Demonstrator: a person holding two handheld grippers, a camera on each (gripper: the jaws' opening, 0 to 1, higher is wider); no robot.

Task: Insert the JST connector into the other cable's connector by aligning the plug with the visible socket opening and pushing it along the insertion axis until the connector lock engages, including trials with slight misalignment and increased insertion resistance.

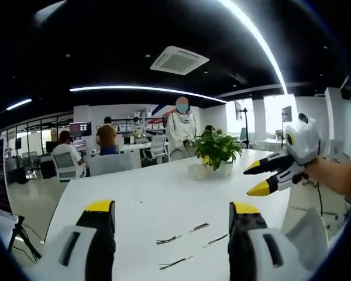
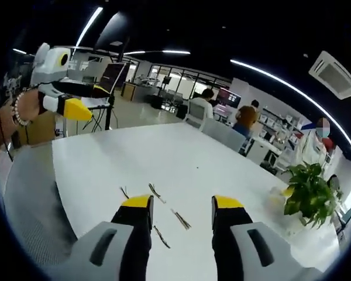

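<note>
Before pickup. Both the left gripper [image 1: 172, 213] and right gripper [image 2: 181, 211] hover above the table [image 1: 164, 193], jaws apart and empty. The cables [image 1: 190, 234] lie on the table near its front edge. Next likely: descend and grasp one connector each.

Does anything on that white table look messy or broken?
Nothing stands out. Four short cables lie scattered loosely on the white table, and a potted plant stands upright at its far end. No spill or damage shows.
</note>
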